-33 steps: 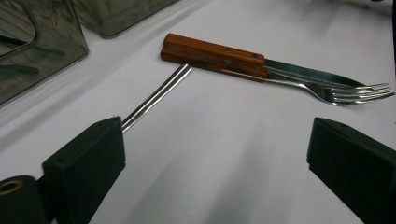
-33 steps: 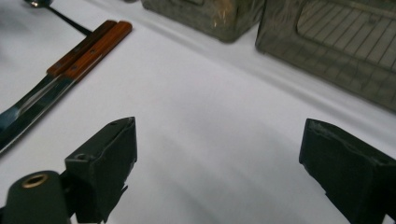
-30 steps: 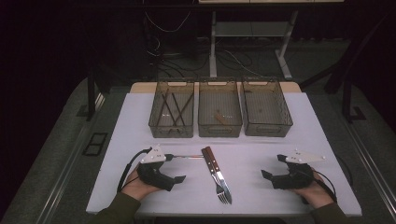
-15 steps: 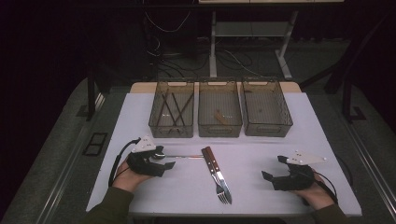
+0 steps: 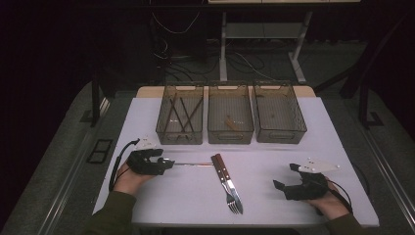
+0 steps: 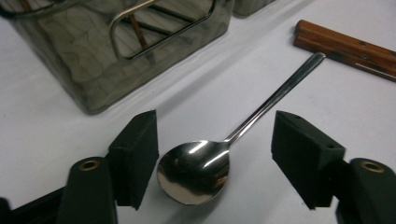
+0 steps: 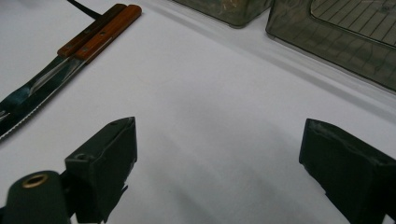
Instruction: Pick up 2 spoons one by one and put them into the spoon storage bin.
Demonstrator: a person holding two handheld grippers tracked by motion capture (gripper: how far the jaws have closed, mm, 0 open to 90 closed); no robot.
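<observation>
A steel spoon (image 6: 205,163) lies flat on the white table, its bowl between the two jaws of my left gripper (image 6: 212,158), which is open around it without touching. From above, the left gripper (image 5: 166,164) sits at the table's left with the spoon's handle (image 5: 193,164) pointing right. A wood-handled fork and knife (image 5: 227,182) lie side by side in the middle; their handles (image 7: 100,30) show in the right gripper view. My right gripper (image 5: 284,188) rests at the front right, open, with bare table between its jaws (image 7: 217,168).
Three smoked-plastic bins stand in a row at the back: the left bin (image 5: 179,120) holds several dark sticks, the middle bin (image 5: 230,120) a small brown piece, the right bin (image 5: 279,117) little that I can make out. The left bin's wall (image 6: 116,51) is close ahead of the left gripper.
My left gripper has moved forward and rightward onto the spoon's bowl end. The right gripper has barely moved. The cutlery lies as before.
</observation>
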